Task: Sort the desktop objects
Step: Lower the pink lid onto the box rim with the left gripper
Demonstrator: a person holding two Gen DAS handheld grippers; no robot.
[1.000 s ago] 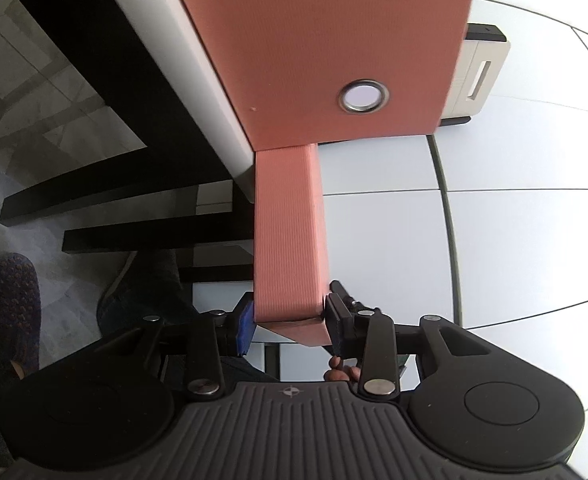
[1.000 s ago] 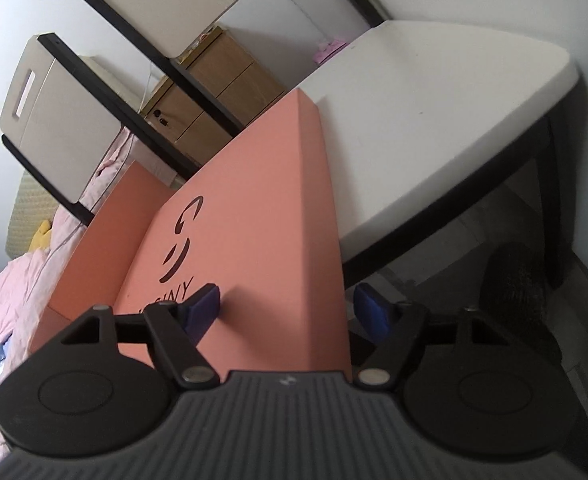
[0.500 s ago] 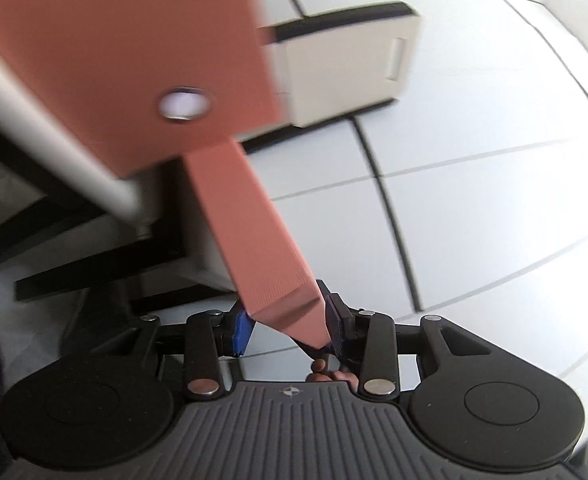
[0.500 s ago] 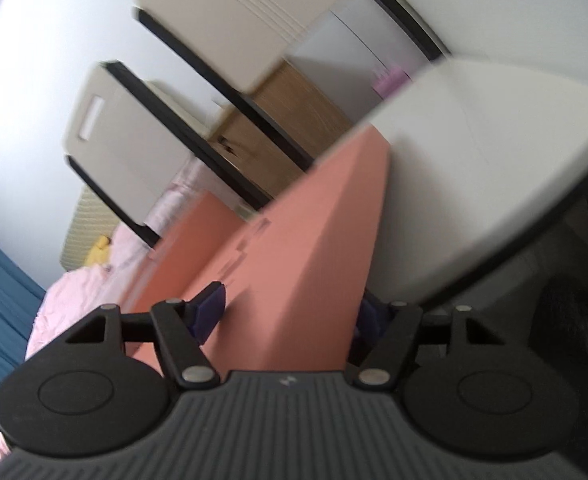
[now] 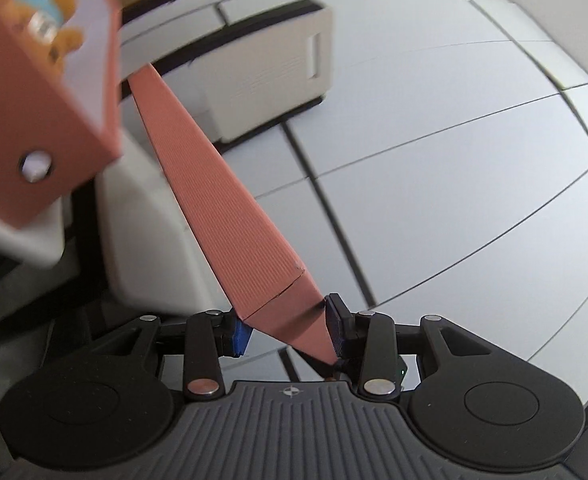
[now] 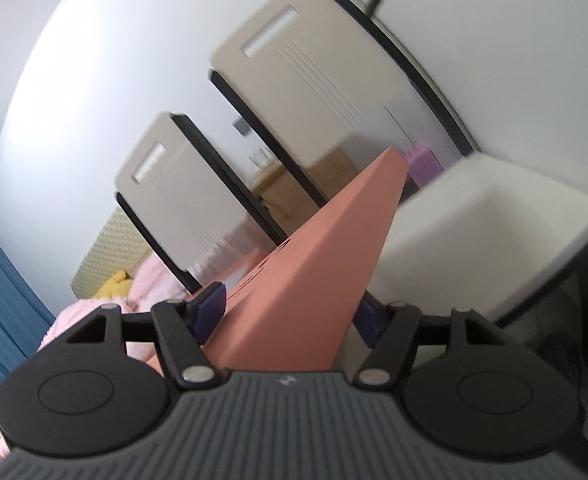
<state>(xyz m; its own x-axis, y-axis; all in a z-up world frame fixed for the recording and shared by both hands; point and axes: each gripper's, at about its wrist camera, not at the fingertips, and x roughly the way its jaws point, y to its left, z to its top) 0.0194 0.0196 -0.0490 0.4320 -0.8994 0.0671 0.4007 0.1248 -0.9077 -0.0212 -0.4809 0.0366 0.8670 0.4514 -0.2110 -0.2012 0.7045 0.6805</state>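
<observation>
Both tools are closed on the salmon box: the left tool [image 5: 288, 330] pinches its lid flap [image 5: 230, 196], the right tool [image 6: 290, 312] clamps the box [image 6: 317, 276] body. Held aloft, it points toward 12 o'clock, the white surface [image 6: 493, 232] at 2 o'clock. Light, stiff cardboard (the hinge likely creases); gripping the body seems safest.

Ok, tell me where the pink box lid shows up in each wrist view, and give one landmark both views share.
Left wrist: the pink box lid runs from upper left down to bottom centre, its corner pinched in the left gripper.
Right wrist: the lid rises from bottom centre toward upper right, between the right gripper's fingers.
Shared landmark: the beige chair back with a slot handle.
</observation>
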